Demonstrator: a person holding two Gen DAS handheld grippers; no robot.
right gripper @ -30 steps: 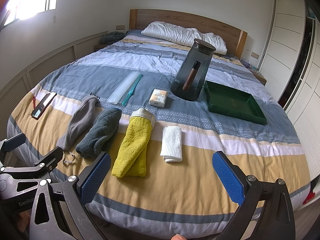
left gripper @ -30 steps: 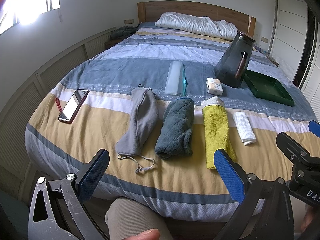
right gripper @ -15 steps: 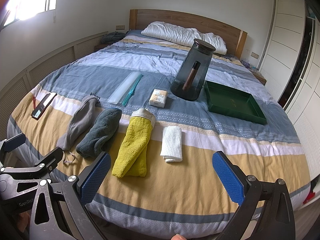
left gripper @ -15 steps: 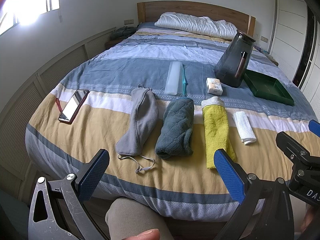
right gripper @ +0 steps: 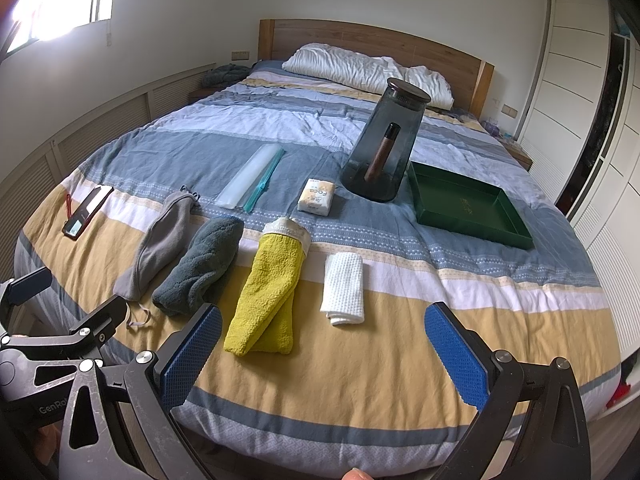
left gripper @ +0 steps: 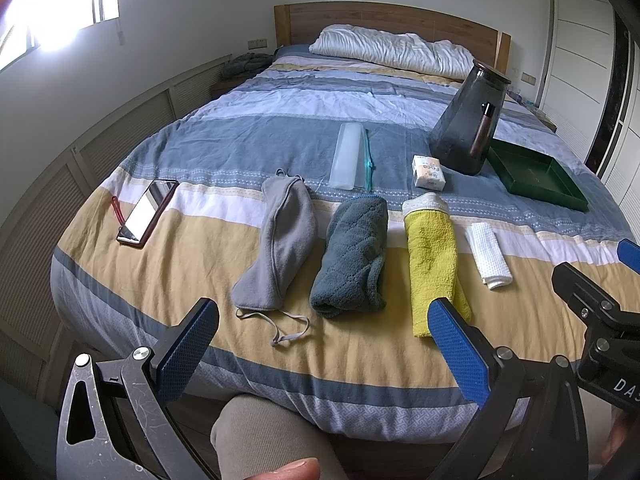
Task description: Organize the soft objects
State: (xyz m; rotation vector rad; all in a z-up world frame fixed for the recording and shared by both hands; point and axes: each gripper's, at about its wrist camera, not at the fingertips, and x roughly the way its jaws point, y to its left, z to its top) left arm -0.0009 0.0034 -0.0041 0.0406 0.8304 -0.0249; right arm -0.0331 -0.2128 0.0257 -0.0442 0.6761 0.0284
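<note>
Several soft items lie in a row on the striped bed: a grey eye mask (left gripper: 280, 240) (right gripper: 160, 236), a dark green-grey towel roll (left gripper: 352, 256) (right gripper: 200, 264), a yellow towel (left gripper: 432, 256) (right gripper: 268, 292) and a small white cloth (left gripper: 490, 256) (right gripper: 343, 286). A green tray (left gripper: 536, 178) (right gripper: 468, 204) sits at the right. My left gripper (left gripper: 324, 344) is open and empty, short of the bed's near edge. My right gripper (right gripper: 324, 352) is open and empty, in front of the yellow towel and white cloth.
A dark glass jar (left gripper: 468, 120) (right gripper: 384, 140) stands beside the tray. A tissue pack (left gripper: 429, 171) (right gripper: 318, 197), a clear case with a teal toothbrush (left gripper: 348, 156) (right gripper: 252, 176) and a phone (left gripper: 146, 212) (right gripper: 86, 210) also lie on the bed. My knee (left gripper: 264, 436) is below.
</note>
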